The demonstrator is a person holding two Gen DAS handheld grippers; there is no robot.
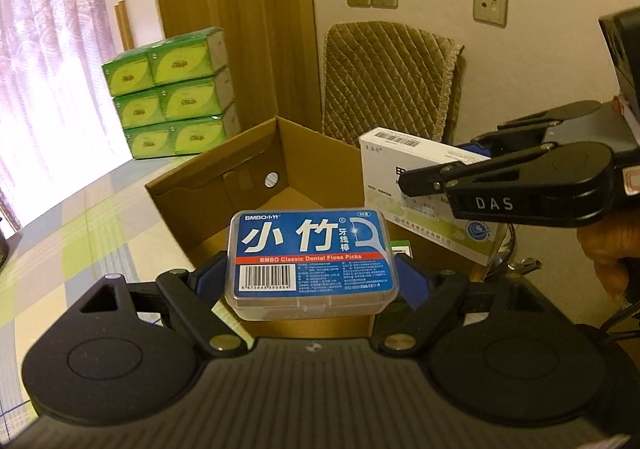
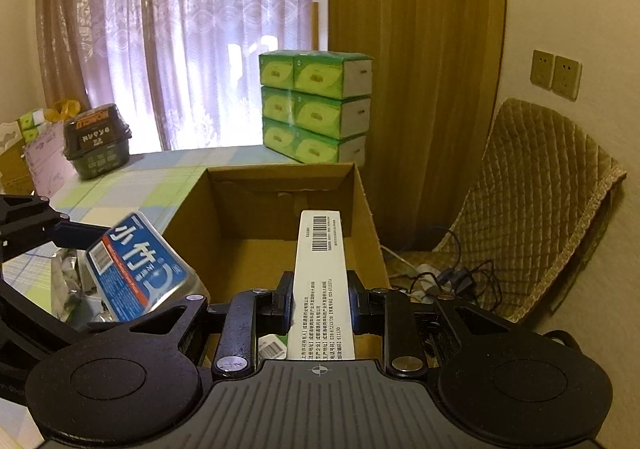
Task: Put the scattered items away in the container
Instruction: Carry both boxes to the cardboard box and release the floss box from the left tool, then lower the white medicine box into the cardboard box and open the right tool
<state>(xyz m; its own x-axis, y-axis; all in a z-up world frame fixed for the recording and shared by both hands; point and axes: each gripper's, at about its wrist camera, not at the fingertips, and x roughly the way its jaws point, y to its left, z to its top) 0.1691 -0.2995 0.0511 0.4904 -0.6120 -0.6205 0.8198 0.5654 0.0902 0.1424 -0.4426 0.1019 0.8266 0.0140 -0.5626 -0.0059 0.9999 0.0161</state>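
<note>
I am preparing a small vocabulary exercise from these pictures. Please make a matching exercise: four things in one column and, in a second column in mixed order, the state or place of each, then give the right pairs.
Things
1. floss pick box
2. white carton
3. cardboard box
4. green tissue packs

States or places
A. stacked at the far end of the table, by the curtain
B. clamped in the right gripper
C. open at the top, on the table
D. clamped in the left gripper

Pairs: 1-D, 2-B, 3-C, 4-A
</note>
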